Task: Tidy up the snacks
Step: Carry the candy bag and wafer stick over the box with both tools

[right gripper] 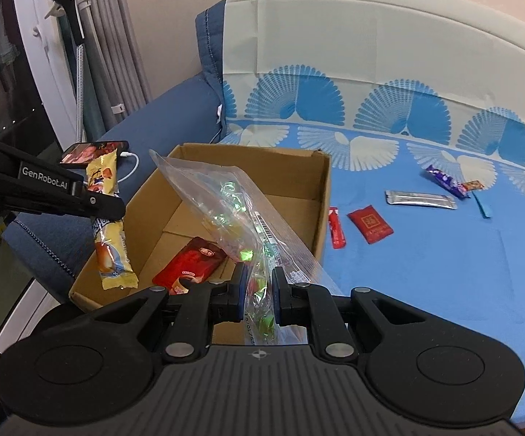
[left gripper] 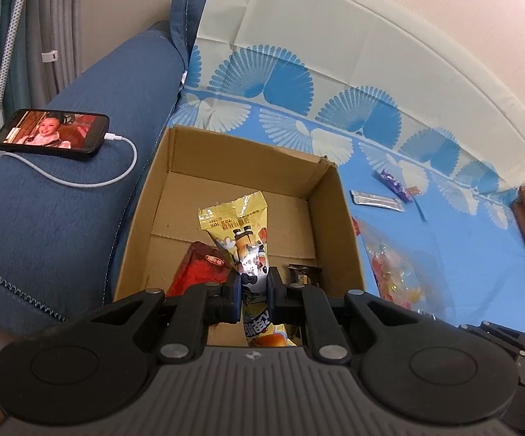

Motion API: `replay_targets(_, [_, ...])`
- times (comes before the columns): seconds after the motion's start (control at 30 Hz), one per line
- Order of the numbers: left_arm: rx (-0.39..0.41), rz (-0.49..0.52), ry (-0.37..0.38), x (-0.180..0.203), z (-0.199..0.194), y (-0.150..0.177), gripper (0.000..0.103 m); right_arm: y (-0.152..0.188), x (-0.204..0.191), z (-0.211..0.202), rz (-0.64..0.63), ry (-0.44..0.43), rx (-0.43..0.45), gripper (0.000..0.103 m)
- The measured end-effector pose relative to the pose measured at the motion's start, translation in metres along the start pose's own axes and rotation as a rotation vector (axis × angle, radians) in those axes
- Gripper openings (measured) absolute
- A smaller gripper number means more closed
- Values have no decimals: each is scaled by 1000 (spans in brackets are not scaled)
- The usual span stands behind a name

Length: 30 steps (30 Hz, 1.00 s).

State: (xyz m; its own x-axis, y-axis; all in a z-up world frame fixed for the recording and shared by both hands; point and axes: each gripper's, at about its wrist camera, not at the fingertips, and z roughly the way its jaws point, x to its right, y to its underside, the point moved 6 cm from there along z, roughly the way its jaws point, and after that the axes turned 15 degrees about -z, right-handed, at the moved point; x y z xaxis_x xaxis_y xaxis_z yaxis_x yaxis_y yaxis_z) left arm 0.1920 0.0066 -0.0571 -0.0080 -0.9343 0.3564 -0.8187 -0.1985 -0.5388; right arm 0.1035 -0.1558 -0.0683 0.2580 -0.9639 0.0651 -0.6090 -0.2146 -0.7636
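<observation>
On the blue sofa arm at far left a black phone (left gripper: pixel 52 133) lies plugged into a white cable, beside the open brown cardboard box (right gripper: pixel 322 196) that sits on the blue fan-patterned sheet (right gripper: pixel 444 272). The left tool (left gripper: pixel 254 280) is clenched on a yellow printed snack packet (left gripper: pixel 240 232) above the box, where a red packet (right gripper: pixel 190 265) lies. The right tool (right gripper: pixel 259 283) grips a clear bag of green candies (right gripper: pixel 233 203) at the box's near wall; further right a small red sachet (right gripper: pixel 370 222), silver stick (right gripper: pixel 420 199) and purple wrapper (right gripper: pixel 446 180) lie scattered.
</observation>
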Motion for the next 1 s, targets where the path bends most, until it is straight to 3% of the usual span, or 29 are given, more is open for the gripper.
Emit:
replay_targets(0.67, [-75,17,-47,-5,74,-22,14,-19,-1,82,23,-63,-78,15])
replay_targets(1.0, [-113,26,-75,-9,109,-26,14,-24,9,115,25,-48,-106,16])
